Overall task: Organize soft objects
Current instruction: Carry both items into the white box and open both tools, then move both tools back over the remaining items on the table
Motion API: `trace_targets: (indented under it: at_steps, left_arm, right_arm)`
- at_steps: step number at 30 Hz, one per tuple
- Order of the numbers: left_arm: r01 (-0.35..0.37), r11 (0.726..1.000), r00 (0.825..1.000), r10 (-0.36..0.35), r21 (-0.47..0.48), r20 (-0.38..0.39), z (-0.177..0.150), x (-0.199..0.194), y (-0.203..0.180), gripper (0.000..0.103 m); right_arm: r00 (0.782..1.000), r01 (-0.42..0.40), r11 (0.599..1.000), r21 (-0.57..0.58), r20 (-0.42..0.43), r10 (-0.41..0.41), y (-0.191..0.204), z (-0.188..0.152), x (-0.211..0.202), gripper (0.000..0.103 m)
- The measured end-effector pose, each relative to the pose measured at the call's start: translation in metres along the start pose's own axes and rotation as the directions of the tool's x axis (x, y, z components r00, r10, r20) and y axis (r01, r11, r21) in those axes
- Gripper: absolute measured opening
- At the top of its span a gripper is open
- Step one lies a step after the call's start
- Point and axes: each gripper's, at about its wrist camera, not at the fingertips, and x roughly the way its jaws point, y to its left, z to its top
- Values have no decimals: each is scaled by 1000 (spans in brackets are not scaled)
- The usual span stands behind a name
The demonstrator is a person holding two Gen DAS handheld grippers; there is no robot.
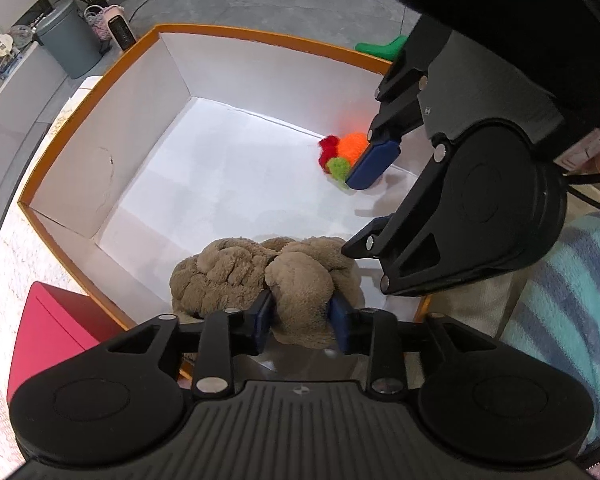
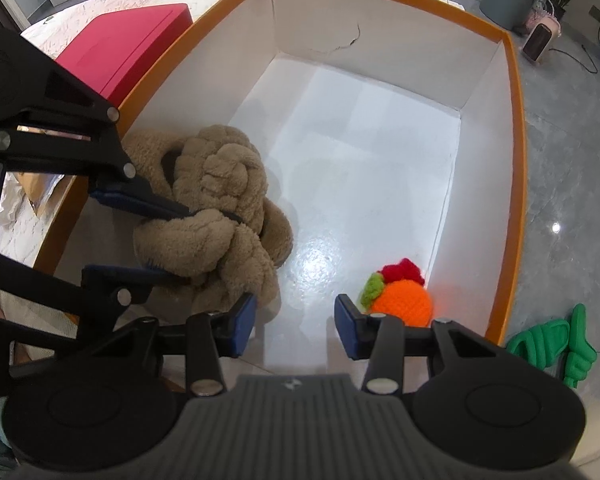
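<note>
A pair of fuzzy tan slippers point(image 1: 260, 276) lies inside the orange-rimmed white box point(image 1: 100, 92), by its near wall. My left gripper point(image 1: 300, 320) is shut on one slipper's plush top; in the right wrist view it point(image 2: 176, 240) pinches the same slippers point(image 2: 220, 208). A small crocheted orange toy with red and green tufts point(image 2: 400, 300) rests on the box floor by the right wall point(image 2: 516, 160). My right gripper point(image 2: 296, 324) is open and empty, low over the floor just left of the toy; in the left wrist view it point(image 1: 364, 208) hides part of the toy point(image 1: 348, 150).
A red box point(image 1: 56, 332) sits on the pale table beside the white box, also in the right wrist view point(image 2: 132, 44). Green slippers point(image 2: 556, 348) lie on the grey floor. A grey bin point(image 1: 68, 40), a small heater point(image 1: 120, 28) and a plant stand farther off.
</note>
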Motion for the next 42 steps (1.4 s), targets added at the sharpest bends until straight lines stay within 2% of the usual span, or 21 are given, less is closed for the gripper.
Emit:
trace_targets:
  at_steps: [2, 4, 6, 12, 17, 21, 24, 26, 28, 31, 34, 36, 38, 40, 42]
  left_arm:
    - [-1, 1000, 1000, 1, -3, 14, -1, -4, -1, 60]
    - [-7, 1000, 999, 7, -3, 35, -3, -9, -1, 66]
    - [2, 1000, 999, -1, -12, 54, -5, -15, 0, 67]
    - [9, 998, 992, -2, -56, 123, -11, -36, 0, 69]
    - [-21, 996, 983, 38, -91, 181, -21, -56, -7, 69]
    - [-36, 983, 961, 84, -180, 265, -35, -75, -9, 69]
    - [-22, 972, 929, 107, -235, 355, -53, -90, -15, 69]
    - [-50, 963, 906, 156, -265, 395, -65, -100, -19, 68]
    - [-99, 944, 875, 233, -315, 423, -78, -109, -23, 66]
    - [-108, 902, 832, 312, -419, 458, -97, -118, -24, 63]
    - [-167, 843, 776, 432, -511, 459, -116, -123, -25, 63]
    - [-192, 807, 750, 488, -558, 447, -129, -126, -25, 63]
    - [-155, 774, 754, 495, -614, 432, -145, -130, -21, 63]
    - [-95, 721, 764, 495, -686, 414, -163, -134, -16, 63]
    - [-76, 676, 759, 516, -733, 397, -180, -137, -14, 63]
  right_arm:
    - [1000, -1, 1000, 12, 1, 1, -1, 0, -1, 45]
    - [1000, -4, 1000, 19, 7, 4, -1, 3, 0, 49]
    - [1000, 1, 1000, 23, 21, -2, 0, 3, -3, 54]
    - [997, 10, 999, 37, 76, -13, 4, -2, -21, 59]
    - [990, 24, 999, 48, 134, -31, 12, -8, -37, 59]
    - [976, 31, 998, 61, 212, -43, 25, -16, -54, 61]
    - [960, 44, 995, 85, 271, -66, 34, -24, -63, 61]
    - [948, 36, 993, 111, 311, -69, 38, -29, -69, 61]
    - [936, 35, 990, 139, 342, -82, 42, -35, -75, 61]
    - [919, 20, 982, 186, 385, -91, 51, -42, -80, 61]
    - [898, -23, 976, 215, 433, -74, 65, -51, -81, 61]
    - [887, -40, 975, 220, 458, -67, 78, -56, -81, 62]
    - [875, -56, 974, 219, 480, -58, 92, -61, -81, 62]
    - [870, -66, 974, 216, 491, -50, 107, -64, -79, 62]
    - [862, -86, 973, 215, 505, -35, 121, -67, -77, 62]
